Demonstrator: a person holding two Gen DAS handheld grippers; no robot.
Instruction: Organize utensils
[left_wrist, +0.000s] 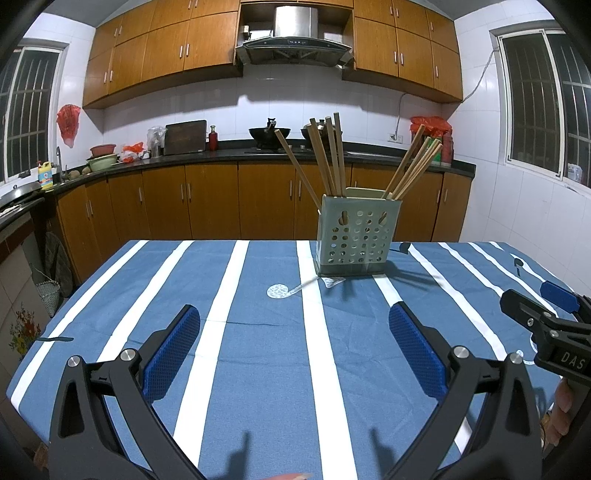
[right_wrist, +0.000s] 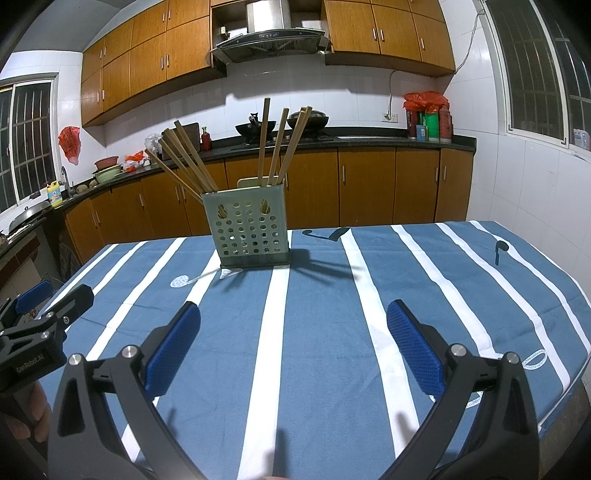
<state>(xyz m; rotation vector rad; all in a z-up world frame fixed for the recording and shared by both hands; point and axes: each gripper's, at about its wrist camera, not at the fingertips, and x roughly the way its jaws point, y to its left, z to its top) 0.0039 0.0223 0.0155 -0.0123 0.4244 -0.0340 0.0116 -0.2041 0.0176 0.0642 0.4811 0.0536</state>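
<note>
The left gripper, a black two-finger tool with blue ribbed pads, is held level with its fingers pointing forward and its jaws spread wide, with nothing between them. The right gripper, of the same black frame and blue ribbed pads, is held in the same way, jaws wide apart and empty. The two are side by side and apart, each one showing at the edge of the other's wrist view. A person's hand grips the right tool's black handle from below, and the other hand grips the left tool's handle likewise.
</note>
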